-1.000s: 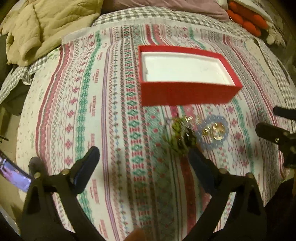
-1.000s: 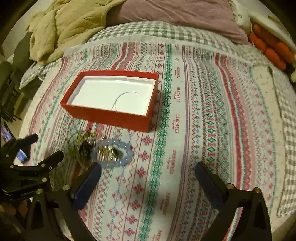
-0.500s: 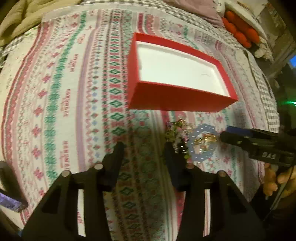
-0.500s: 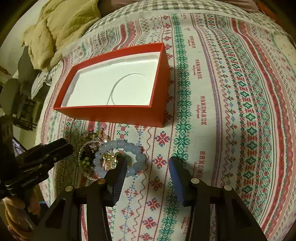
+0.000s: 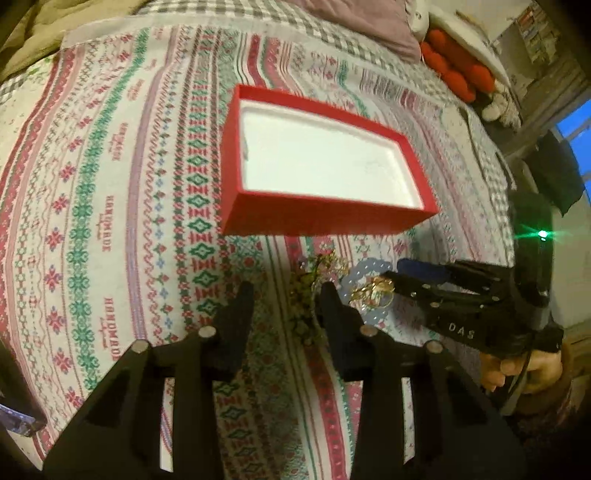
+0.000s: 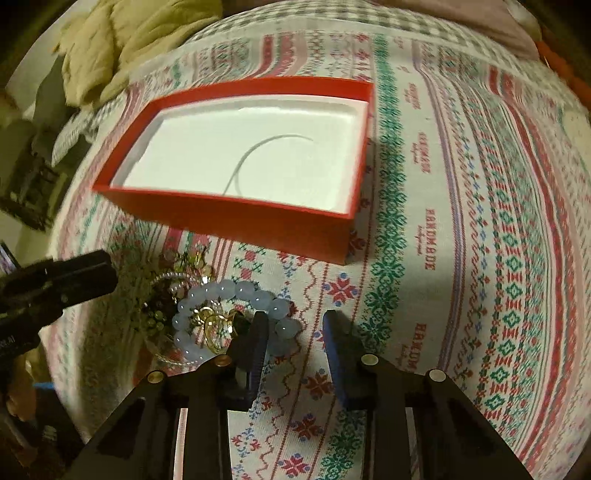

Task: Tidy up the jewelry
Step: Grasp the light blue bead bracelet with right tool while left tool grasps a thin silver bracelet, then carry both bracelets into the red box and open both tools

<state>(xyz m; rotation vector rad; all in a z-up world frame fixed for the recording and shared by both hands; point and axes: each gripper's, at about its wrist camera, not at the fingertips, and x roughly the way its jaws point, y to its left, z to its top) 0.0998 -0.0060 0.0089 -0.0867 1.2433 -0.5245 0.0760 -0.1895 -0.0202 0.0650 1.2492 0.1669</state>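
Observation:
A red box (image 5: 325,218) with a white lining (image 6: 251,158) lies open on the patterned cloth; a thin wire curve lies in it. In front of it lies a jewelry heap: a pale blue bead bracelet (image 6: 243,291), gold pieces (image 6: 216,325) inside it, and a green bead piece (image 5: 301,291) to its left. My left gripper (image 5: 286,306) is partly open, its right finger beside the green beads. My right gripper (image 6: 293,332) is partly open, with the bracelet's right edge at its left finger; it also shows in the left wrist view (image 5: 424,273).
A patterned cloth (image 6: 461,258) covers the bed. A beige blanket (image 6: 122,48) lies at the back left, a mauve pillow (image 5: 369,26) and orange plush (image 5: 461,74) at the back right. A phone (image 5: 14,421) lies at the left edge.
Both grippers have narrowed from wide open and moved down and in toward the jewelry heap. The jewelry and box have not moved.

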